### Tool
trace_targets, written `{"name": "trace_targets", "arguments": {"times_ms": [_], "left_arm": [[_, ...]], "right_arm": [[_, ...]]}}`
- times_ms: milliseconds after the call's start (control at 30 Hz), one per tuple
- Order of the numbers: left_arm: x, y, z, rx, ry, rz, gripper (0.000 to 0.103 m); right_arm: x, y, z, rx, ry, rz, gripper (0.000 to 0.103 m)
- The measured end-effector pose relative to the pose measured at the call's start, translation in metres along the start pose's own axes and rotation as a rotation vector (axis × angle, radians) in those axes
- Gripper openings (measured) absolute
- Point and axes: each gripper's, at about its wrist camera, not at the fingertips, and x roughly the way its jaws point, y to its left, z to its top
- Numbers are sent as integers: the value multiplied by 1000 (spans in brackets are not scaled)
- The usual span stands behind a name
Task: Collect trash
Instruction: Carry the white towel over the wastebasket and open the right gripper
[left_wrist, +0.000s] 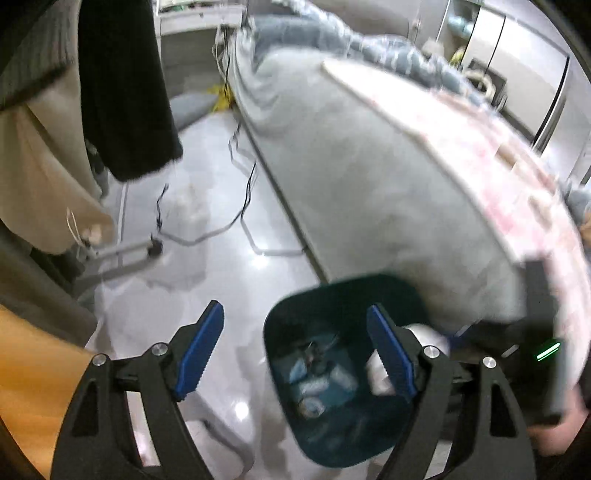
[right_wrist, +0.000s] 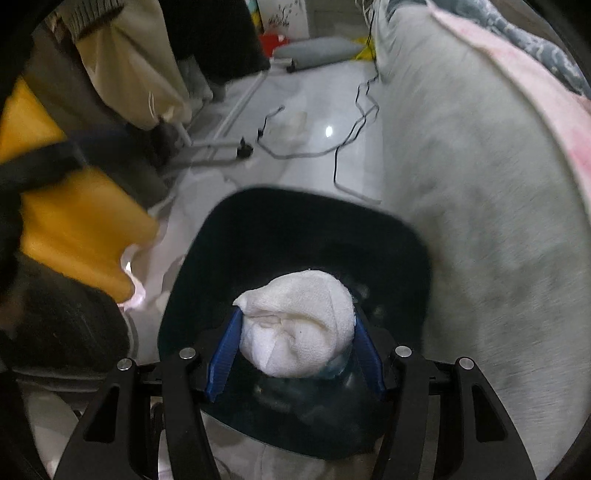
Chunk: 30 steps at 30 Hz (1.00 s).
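White tissue wad (right_wrist: 295, 323), prob. upright, over bin (right_wrist: 295, 221).

Right gripper (right_wrist: 293, 345) at lower centre of the frame, blue pads (right_wrist: 223, 358) pressed on a crumpled white paper towel wad (right_wrist: 297, 323), dark trash bin (right_wrist: 295, 240) open beneath, grey bed side (right_wrist: 461, 184) right, black cable (right_wrist: 354, 122) on glossy floor (right_wrist: 314, 110) above

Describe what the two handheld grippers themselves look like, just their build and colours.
Both match. The left gripper and the right gripper have black plastic linkage arms with triangular cut-outs, joined by round silver pivot pins. Each ends in two flat blue finger pads with ribbed, toothed edges. No cables or printed markings show on either.
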Motion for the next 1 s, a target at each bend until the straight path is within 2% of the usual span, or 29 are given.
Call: {"name": "trace_targets", "arguments": {"times_ms": [233, 533, 667, 767, 1000], "left_arm": [[-50, -15, 30, 29, -149, -49, 83], [-99, -24, 43, 55, -260, -111, 84], [-115, -28, 46, 63, -293, -128, 85], [-128, -31, 50, 55, -321, -155, 86], [-149, -47, 63, 46, -373, -192, 89]], "right_arm": [[36, 2, -19, 32, 104, 1, 59], [61, 8, -32, 20, 177, -32, 60], [64, 16, -34, -7, 187, -38, 62], [66, 20, -35, -22, 185, -43, 72], [51, 25, -27, -48, 113, -20, 72]]}}
